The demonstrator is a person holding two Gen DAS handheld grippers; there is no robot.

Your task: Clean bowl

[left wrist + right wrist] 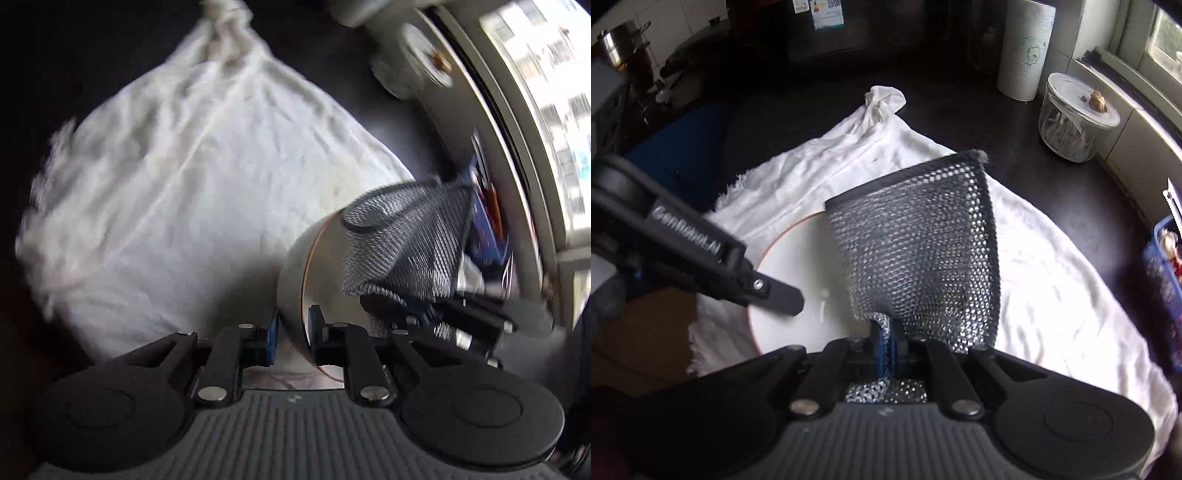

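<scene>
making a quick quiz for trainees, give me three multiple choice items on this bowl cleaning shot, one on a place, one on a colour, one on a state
1. Where does the bowl sit?
A. over a white cloth
B. in a sink
C. on a wooden shelf

2. What colour is the line along the bowl's rim?
A. green
B. orange-brown
C. blue

3. What is the right gripper doing?
A. hanging open
B. shut on a mesh scrubbing cloth
C. shut on a spoon

Answers:
1. A: the white cloth spreads under and around the bowl on the dark counter.
2. B: a thin orange-brown band follows the rim in both views.
3. B: the mesh scrubbing cloth is pinched between its fingers, while the left gripper clamps the bowl's rim.
</scene>
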